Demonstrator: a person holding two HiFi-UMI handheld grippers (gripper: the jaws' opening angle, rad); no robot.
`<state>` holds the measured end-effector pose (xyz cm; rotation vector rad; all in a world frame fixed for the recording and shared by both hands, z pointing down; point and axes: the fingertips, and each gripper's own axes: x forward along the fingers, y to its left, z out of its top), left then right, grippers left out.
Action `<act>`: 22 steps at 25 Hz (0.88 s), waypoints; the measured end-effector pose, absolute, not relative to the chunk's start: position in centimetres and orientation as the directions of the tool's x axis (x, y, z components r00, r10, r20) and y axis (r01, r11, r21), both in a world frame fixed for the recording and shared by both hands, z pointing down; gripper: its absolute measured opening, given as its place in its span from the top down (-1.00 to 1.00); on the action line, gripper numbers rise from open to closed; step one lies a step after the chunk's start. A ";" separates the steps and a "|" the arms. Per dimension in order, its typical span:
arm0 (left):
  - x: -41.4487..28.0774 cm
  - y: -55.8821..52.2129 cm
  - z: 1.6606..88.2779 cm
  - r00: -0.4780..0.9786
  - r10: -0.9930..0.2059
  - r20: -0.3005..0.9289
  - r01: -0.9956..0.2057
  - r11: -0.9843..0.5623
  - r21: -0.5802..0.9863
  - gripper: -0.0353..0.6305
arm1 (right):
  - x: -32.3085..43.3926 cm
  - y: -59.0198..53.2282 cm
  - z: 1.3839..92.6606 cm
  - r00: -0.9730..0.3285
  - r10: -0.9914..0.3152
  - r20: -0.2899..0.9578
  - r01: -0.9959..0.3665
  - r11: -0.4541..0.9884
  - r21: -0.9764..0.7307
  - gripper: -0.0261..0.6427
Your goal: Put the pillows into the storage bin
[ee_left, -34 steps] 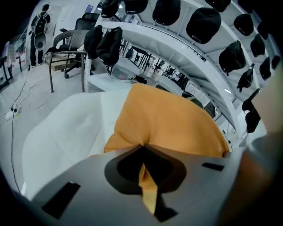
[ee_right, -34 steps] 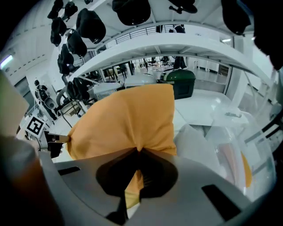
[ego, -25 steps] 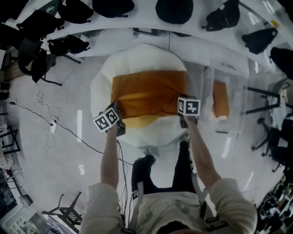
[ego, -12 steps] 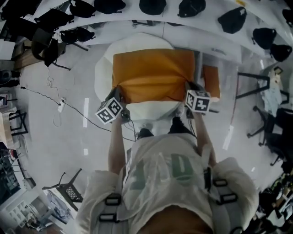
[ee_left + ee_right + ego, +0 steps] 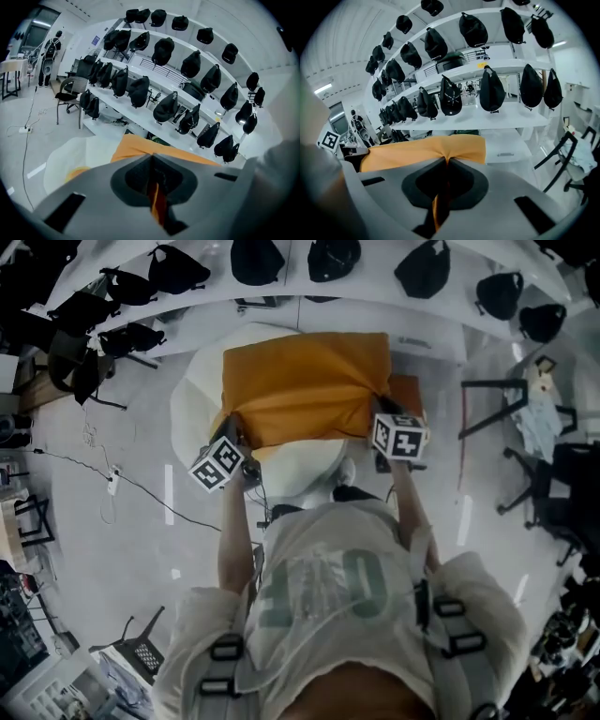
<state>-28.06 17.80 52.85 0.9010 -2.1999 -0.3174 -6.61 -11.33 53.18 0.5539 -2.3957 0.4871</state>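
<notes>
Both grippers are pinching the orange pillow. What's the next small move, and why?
Probably swing the orange pillow rightward over the storage bin. The left gripper and right gripper are both shut on its near edge. It is held over the white cushion, and the bin, holding another pillow, sits just right of it.

Pale floor (image 5: 103, 559), white beanbag (image 5: 195, 395), power strip (image 5: 112, 480)
</notes>
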 end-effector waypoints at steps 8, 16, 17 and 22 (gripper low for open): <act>-27.8 4.2 51.4 -0.340 -0.753 0.564 -0.711 0.598 0.370 0.86 | 1.1 -17.2 53.9 -0.654 -0.388 0.650 -0.667 0.702 -0.252 0.89; -20.3 -19.6 51.7 -0.058 -0.812 0.581 -0.963 0.200 0.183 0.86 | 15.2 -21.0 56.2 -0.512 -0.571 0.641 -0.854 0.417 -0.311 0.89; -18.9 -22.3 51.8 -0.027 -0.812 0.583 -0.976 0.146 0.158 0.86 | 16.6 -21.0 56.4 -0.494 -0.585 0.643 -0.867 0.384 -0.317 0.89; -11.5 -33.6 52.4 0.114 -0.803 0.585 -0.993 -0.100 0.057 0.86 | 20.8 -19.7 57.4 -0.422 -0.630 0.652 -0.906 0.263 -0.332 0.89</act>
